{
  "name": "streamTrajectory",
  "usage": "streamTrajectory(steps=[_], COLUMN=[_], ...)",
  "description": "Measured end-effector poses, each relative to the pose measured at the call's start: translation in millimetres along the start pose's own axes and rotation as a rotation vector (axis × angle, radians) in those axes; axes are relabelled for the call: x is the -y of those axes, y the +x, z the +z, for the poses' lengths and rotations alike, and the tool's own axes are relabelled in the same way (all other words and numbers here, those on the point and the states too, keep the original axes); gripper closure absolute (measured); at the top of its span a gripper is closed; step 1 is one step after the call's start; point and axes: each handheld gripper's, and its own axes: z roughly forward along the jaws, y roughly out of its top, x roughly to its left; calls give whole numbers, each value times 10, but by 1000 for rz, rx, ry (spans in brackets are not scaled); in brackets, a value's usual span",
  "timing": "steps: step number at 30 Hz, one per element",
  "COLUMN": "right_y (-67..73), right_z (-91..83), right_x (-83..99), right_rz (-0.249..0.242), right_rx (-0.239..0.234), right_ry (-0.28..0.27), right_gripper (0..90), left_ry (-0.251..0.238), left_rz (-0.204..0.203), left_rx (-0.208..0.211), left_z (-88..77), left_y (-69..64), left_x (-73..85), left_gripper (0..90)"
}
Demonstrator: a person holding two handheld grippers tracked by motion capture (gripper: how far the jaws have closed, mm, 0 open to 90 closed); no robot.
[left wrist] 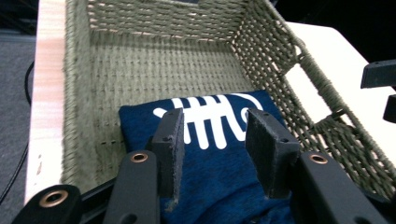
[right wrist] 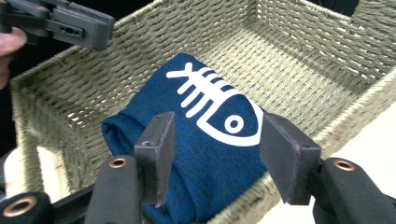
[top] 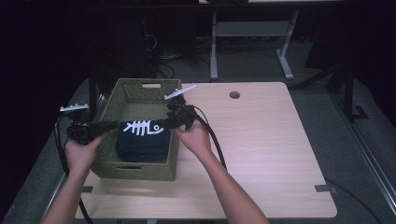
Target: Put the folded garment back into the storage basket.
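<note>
Freshly lowered shirt, grippers parting above the basket

Seen from the high view, a person stands at a pale wooden table (top: pixel 261 154) with a two-jaw gripper in each hand. A woven green basket (top: pixel 112 100) sits at the table's left side, close to the left edge. Inside it, toward the near wall, lies a folded navy shirt (top: pixel 142 140) printed with a white fish skeleton (top: pixel 142 127).

The left gripper (top: pixel 112 125) reaches in over the basket's left wall, and the right gripper (top: pixel 161 123) over its right wall, both pointing at the shirt from opposite sides.

In the left gripper view, the left gripper's (left wrist: pixel 215 144) jaws stand apart with bare shirt cloth showing between them; the pads press on nothing. In the right gripper view, the right gripper's (right wrist: pixel 217 154) jaws are likewise spread, hanging above the shirt's (right wrist: pixel 210 163) near fold with no cloth pinched. The shirt appears to rest on the basket floor by its own weight.

Risks, as a judgement: a pad's rough face could snag loose cloth as a hand lifts away, dragging the fold open. The right gripper sits close to the basket rim (right wrist: pixel 299 140), so a careless pull outward could catch the weave and shift the basket toward the table's edge. The trailing cable (top: pixel 212 140) could also hook the basket corner.
</note>
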Motion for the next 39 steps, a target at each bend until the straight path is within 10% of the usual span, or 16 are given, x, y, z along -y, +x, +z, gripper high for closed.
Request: streamTrajectory(steps=[39], right_y=[-514], right_z=[-889], right_x=[225], right_rz=[46], right_rx=[47], right_ry=[-124], right_gripper=[319], left_ry=[-52], left_rz=[143], left_rx=[163], left_z=[121], left_y=[-819], left_x=[-108], left_gripper=[435])
